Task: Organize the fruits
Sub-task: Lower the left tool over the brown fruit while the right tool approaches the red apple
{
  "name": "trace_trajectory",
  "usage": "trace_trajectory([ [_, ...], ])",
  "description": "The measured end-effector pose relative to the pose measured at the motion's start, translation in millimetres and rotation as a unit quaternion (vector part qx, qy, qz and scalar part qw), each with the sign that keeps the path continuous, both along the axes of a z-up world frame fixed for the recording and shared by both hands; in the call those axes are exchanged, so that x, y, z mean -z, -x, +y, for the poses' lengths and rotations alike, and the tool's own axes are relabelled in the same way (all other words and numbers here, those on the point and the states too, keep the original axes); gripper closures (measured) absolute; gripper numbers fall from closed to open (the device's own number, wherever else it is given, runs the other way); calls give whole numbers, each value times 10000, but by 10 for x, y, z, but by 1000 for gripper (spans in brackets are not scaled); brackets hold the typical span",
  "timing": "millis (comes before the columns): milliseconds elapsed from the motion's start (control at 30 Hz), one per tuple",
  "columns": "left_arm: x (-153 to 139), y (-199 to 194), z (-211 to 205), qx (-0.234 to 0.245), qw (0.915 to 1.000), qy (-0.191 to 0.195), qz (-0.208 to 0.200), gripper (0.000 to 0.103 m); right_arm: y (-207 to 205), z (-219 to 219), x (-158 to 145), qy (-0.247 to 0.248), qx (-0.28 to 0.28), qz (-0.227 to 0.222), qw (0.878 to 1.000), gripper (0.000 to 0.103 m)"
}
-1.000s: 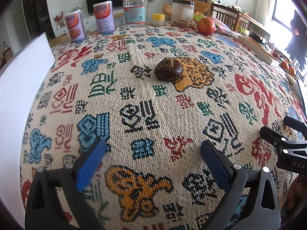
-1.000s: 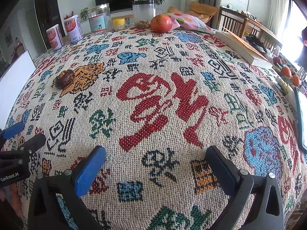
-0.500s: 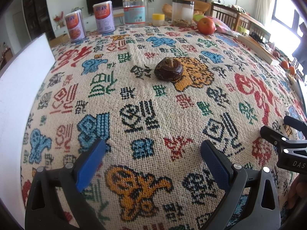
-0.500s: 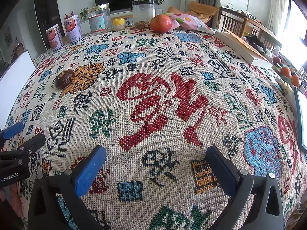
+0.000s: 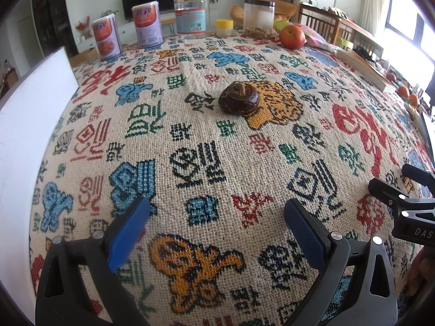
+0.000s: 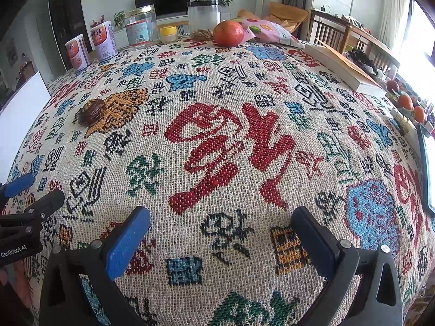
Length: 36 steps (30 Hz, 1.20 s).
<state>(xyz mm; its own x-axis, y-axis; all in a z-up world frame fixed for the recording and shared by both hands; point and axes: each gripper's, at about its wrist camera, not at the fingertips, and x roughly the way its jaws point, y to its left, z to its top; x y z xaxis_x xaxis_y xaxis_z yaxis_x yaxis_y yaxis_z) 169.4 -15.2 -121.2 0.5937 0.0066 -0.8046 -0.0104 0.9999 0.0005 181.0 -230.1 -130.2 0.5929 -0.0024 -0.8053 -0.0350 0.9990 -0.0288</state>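
1. The bench [image 5: 190,62], under a woven cloth of coloured characters, fills both views, and nothing on it has been picked up: this looks like the very start of sorting the fruit
2. The left gripper [image 5: 216,224] hovers low over the near edge, jaws spread wide and empty; the right gripper [image 6: 220,232] sits just beside it to the right, equally wide and holding nothing
3. The orange fruit [image 6: 228,33] waits at the far edge against a pink snack bag [image 6: 272,31], well apart from both grippers
4. The dark brown fruit [image 5: 239,98] lies mid-bench on an orange motif, straight ahead of the left gripper and off to the right gripper's far left, so the likely next move is a forward reach by the left, jaws straddling it before they close
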Motion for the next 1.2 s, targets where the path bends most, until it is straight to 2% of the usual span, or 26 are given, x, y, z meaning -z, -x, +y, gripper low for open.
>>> trace_trajectory([
  [167, -17, 9, 13, 107, 9999, 105, 34, 4, 0, -3, -2, -4, -1, 2, 10000, 0],
  [267, -92, -52, 63, 500, 9975, 453, 224, 4, 5, -2, -4, 2, 17, 1, 10000, 0],
  [333, -170, -158, 107, 536, 9967, 592, 144, 4, 4, -4, -4, -2, 16, 0, 10000, 0],
  [433, -258, -394, 81, 515, 9969, 579, -145, 4, 3, -6, -3, -2, 10, 0, 10000, 0],
  [633, -147, -944, -249, 807, 9965, 42, -210, 7, 4, -4, -6, -12, -4, -5, 10000, 0],
  [667, -126, -992, -248, 763, 9968, 58, -245, 9, 4, -2, -6, -12, -4, -6, 10000, 0],
  [700, -93, -1021, -225, 715, 9970, 169, -241, 40, 4, -2, -6, -12, -2, -6, 10000, 0],
  [733, -59, -1030, -192, 637, 9975, 213, -218, 60, 4, -3, -6, -13, -4, -6, 10000, 0],
  [833, -44, -921, -87, 380, 9989, 199, -202, 61, 6, -2, -7, -15, -4, -8, 10000, 0],
  [967, -121, -490, 165, 82, 9997, 201, -111, 60, -1, 2, -3, -16, -5, -9, 10000, 0],
  [1067, -42, -276, 296, -95, 9999, 94, 38, 60, 0, 4, -5, -15, -7, -8, 10000, 0],
  [1100, -45, -228, 321, -97, 9999, 92, -89, 57, 1, 5, -6, -13, -7, -9, 10000, 0],
  [1167, -28, -210, 332, -228, 9995, -146, -138, 42, 1, 14, -1, -5, 4, -6, 10000, 0],
  [1200, -14, -219, 349, -344, 9991, -232, -115, 18, -2, 16, 0, -10, 5, -1, 10000, 0],
])
